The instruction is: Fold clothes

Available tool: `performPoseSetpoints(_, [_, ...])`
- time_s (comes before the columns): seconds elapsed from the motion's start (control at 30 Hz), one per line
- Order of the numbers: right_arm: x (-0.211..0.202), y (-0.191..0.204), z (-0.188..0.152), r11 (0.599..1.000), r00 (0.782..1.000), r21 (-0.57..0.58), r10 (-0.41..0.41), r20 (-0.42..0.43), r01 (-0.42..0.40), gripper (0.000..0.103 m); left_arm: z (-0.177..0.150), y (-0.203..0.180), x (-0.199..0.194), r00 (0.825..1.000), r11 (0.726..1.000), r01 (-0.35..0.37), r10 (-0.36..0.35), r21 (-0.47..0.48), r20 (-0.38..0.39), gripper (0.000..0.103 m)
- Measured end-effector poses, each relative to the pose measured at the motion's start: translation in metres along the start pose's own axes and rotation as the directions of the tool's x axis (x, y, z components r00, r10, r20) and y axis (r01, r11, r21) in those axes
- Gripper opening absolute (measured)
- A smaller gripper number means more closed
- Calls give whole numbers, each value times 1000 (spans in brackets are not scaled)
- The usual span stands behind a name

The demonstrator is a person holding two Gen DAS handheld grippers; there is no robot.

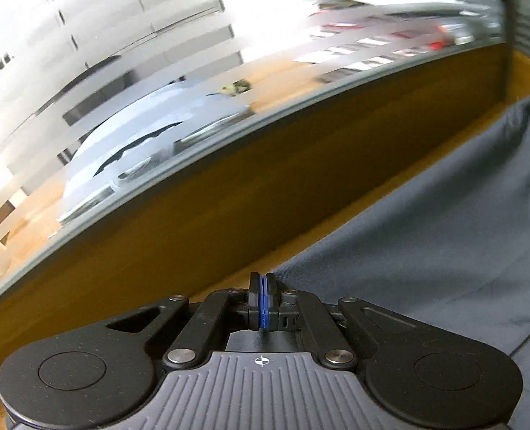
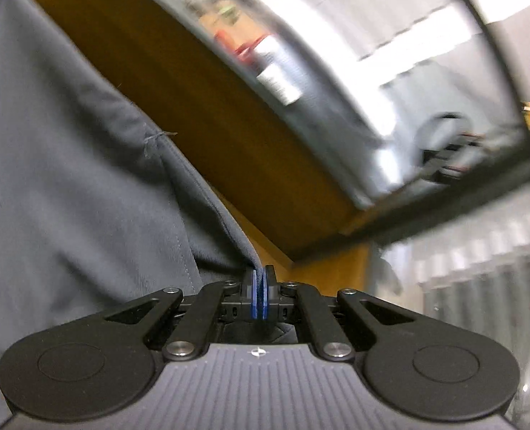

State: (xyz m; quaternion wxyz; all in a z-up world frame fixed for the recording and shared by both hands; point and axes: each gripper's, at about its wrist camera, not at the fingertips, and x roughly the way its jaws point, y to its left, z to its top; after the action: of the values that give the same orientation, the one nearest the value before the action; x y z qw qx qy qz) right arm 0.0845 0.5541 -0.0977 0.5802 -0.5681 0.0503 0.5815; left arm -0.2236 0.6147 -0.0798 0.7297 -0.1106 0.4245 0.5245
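Note:
A grey garment (image 1: 426,215) spreads over the right side of the left wrist view, lying on a wooden table (image 1: 193,222). Its near edge runs up to the tips of my left gripper (image 1: 263,277), whose blue pads are pressed together on that edge. In the right wrist view the same grey garment (image 2: 67,143) fills the left side. A fold with a stitched hem runs down into my right gripper (image 2: 260,270), which is shut on it. The pinched cloth itself is mostly hidden by the fingers.
A wall of glass with frosted stripes (image 1: 121,71) rises behind the table's far edge and mirrors the room. In the right wrist view the table (image 2: 207,107) ends at a corner near the gripper, with a pale ribbed panel (image 2: 480,261) beyond it. Both views are motion-blurred.

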Motion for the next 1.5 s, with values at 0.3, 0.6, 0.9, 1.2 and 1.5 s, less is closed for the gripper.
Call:
performPoseSetpoints(0.3, [83, 14, 13, 997, 996, -38, 57, -63, -60, 8, 15, -1, 62, 998, 1000, 20, -19, 7, -68, 7])
performPoseSetpoints(0.6, [29, -11, 12, 969, 987, 199, 156, -29, -147, 55, 10, 25, 18, 995, 997, 41, -46, -60, -85, 42])
performPoseSetpoints(0.9, [-81, -6, 2, 868, 951, 394, 305, 57, -302, 70, -51, 80, -76, 994, 980, 31, -51, -197, -101, 53])
performPoseSetpoints(1.2, [-179, 91, -2, 807, 902, 417, 424, 84, -419, 90, -157, 131, -131, 986, 955, 4, -53, -297, -160, 57])
performPoseSetpoints(1.5, [-230, 240, 21, 735, 866, 496, 495, 75, -463, 99, -259, 190, -155, 982, 951, -40, -19, -306, -186, 64])
